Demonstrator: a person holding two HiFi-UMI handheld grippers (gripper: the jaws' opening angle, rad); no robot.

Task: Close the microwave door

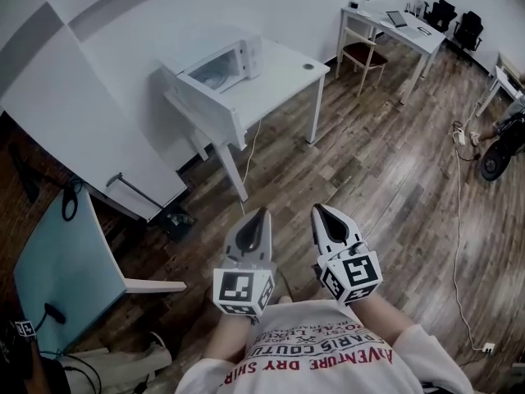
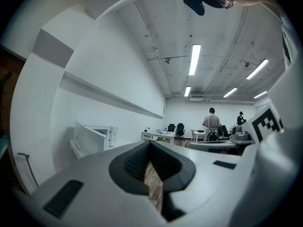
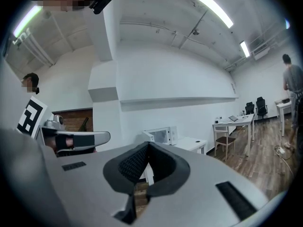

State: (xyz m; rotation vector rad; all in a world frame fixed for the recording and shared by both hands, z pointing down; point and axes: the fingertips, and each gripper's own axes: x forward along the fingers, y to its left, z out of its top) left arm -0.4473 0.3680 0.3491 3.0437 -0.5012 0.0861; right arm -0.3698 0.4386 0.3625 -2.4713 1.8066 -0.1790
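White walls (image 1: pixel 271 6), wood-plank floor (image 1: pixel 385 179), white desk (image 1: pixel 369 16), wooden chair (image 1: pixel 361 54), black office chairs (image 1: pixel 456 21), ceiling strip lights (image 2: pixel 194 59)

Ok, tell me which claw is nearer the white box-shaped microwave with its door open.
Left. The left claw is far short of the white box-shaped microwave, slightly to its right; the right claw is just as far back but further right.

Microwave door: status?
Left gripper, right gripper shut, empty. Microwave door open, well out of reach. Wood floor between.
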